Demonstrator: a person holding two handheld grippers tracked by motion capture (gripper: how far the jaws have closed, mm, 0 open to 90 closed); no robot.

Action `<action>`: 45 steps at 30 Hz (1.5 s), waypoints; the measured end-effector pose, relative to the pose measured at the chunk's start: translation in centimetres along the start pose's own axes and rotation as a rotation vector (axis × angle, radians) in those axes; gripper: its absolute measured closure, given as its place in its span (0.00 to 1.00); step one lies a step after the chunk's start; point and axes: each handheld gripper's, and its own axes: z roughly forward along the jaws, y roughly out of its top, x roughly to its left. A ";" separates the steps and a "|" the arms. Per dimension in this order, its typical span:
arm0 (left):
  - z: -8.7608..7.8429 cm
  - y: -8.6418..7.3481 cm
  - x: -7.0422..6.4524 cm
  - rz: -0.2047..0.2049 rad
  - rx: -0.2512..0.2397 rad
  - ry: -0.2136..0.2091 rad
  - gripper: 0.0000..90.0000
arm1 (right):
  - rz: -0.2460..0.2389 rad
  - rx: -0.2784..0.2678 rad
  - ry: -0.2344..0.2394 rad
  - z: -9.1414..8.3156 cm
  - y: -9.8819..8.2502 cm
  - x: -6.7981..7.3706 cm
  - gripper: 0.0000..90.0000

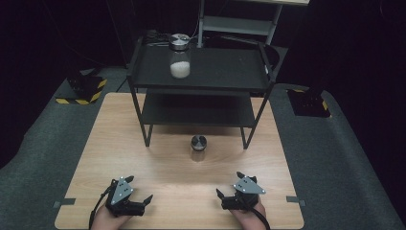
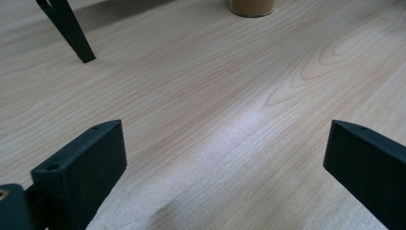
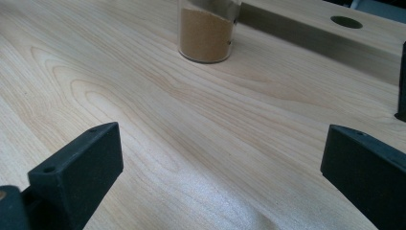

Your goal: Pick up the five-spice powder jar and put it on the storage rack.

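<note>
Both claws — left claw (image 1: 142, 202), right claw (image 1: 228, 190) — rest spread wide on the table (image 1: 119, 143), well short of the brown-powder jar (image 1: 198, 148).

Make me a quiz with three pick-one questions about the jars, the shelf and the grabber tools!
1. Where is the glass jar of white powder?
A. on the black metal shelf's top deck
B. on the wooden table
C. on the floor

2. How many jars are there?
A. one
B. two
C. four

3. How are the left gripper and right gripper?
A. both open
B. both shut
C. holding jars

Answers: 1 A, it stands on the top deck. 2 B, the other, a glass jar of brown powder, stands on the table. 3 A, jaws wide apart, empty.
</note>
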 end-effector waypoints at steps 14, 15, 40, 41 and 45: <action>-0.5 -0.4 0.0 -0.015 -0.012 0.009 0.01 | 0.031 -0.055 -0.003 -0.5 0.1 -0.1 0.00; -0.5 -0.5 0.0 -0.015 -0.014 0.011 0.01 | 0.028 -0.067 0.001 -0.5 0.2 0.0 0.00; -0.5 -0.4 0.0 0.001 -0.009 -0.006 0.01 | 0.003 -0.127 0.015 0.8 4.4 0.0 0.00; -0.5 -0.4 0.1 0.000 -0.010 -0.007 0.01 | 0.002 -0.129 0.014 1.1 4.6 0.1 0.00; -0.5 -0.4 0.1 0.001 -0.012 -0.010 0.01 | 0.006 -0.130 0.020 1.8 5.1 0.0 0.00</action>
